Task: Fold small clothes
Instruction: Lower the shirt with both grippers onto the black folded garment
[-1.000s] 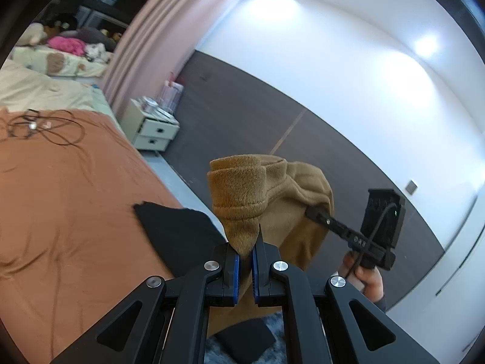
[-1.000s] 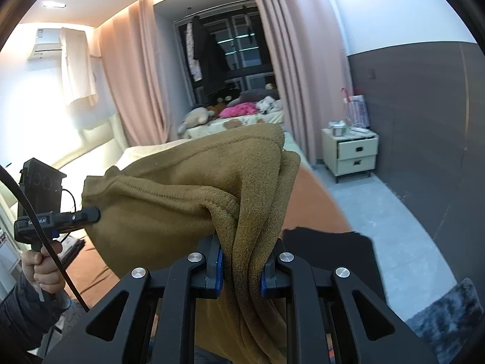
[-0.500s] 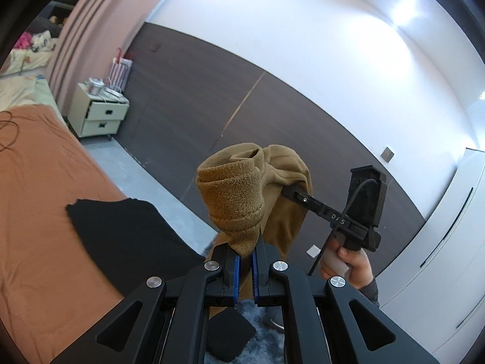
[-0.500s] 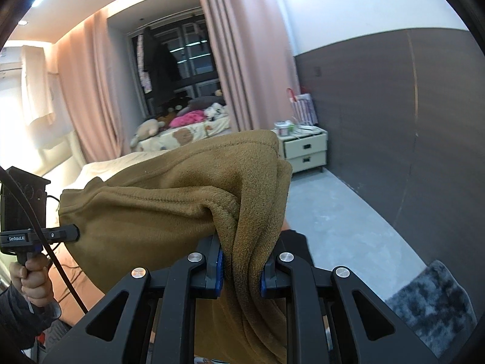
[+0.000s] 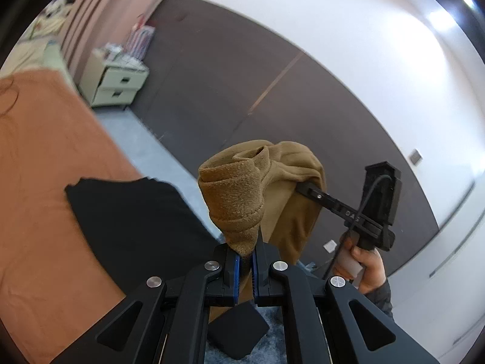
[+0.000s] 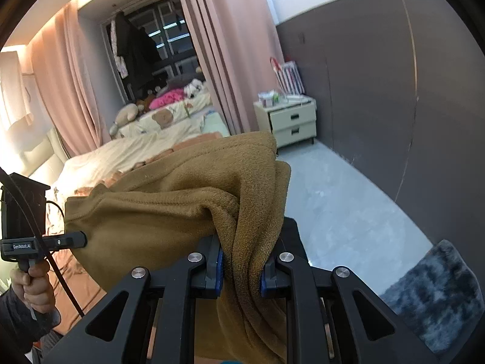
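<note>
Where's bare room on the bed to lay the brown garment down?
Free: the orange bedspread left of the black cloth, up toward the nightstand. Crowded: the bed's corner, under the black cloth. Both grippers, left gripper and right gripper, hold the brown garment in the air.

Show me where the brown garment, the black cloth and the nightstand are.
brown garment [image 6: 169, 230]: right wrist view, on its broad front panel.
black cloth [image 5: 136, 221]: left wrist view, on its middle.
nightstand [image 6: 292, 123]: right wrist view, on its drawer fronts.
</note>
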The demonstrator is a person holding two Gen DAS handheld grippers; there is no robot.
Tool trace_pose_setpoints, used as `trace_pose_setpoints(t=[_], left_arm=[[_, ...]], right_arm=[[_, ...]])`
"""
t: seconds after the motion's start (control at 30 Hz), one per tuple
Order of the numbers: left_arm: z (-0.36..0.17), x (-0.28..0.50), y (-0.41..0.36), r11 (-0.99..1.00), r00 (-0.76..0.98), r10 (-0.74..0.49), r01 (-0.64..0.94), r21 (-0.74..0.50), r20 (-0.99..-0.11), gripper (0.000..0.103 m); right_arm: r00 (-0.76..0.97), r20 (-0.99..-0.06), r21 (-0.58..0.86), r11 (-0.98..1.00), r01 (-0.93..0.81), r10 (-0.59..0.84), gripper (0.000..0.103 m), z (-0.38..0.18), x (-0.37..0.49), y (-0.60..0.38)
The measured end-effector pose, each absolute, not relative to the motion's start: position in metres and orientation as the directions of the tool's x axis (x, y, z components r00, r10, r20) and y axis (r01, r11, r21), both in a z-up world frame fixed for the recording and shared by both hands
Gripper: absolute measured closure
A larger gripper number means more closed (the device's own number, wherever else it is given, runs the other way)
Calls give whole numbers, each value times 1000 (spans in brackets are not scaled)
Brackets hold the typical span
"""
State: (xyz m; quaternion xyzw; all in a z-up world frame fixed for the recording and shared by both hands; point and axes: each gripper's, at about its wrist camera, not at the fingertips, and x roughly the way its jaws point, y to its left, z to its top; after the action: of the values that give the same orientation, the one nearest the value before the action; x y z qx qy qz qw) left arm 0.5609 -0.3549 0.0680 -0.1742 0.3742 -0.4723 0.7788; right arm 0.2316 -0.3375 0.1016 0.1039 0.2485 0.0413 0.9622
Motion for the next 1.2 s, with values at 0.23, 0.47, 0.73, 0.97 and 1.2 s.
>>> trace_pose_setpoints(t=[0.23,0.47,0.73,0.97,1.2], left_arm=[[25,624,-355,552,296,-832,530,-643,-470,97],[-12,678,-361,593,298,-804,475,-650,-515,97],[-62,713,-354,653,311,-756,431,-623,-576,97],[-100,743,-362,744,331,-662,402,-534,-673,94],[-127,745,-359,814,312,-564,367,-451,-764,53]], right_arm=[[832,-536,230,973,-15,140,89,85,292,-298],[779,-610,224,975,-8,147,89,68,337,-268],[725,-671,209,978,-11,152,89,55,367,-241],[644,-762,171,980,100,67,75,37,384,-266],[635,-772,94,984,151,-24,35,59,352,-273]])
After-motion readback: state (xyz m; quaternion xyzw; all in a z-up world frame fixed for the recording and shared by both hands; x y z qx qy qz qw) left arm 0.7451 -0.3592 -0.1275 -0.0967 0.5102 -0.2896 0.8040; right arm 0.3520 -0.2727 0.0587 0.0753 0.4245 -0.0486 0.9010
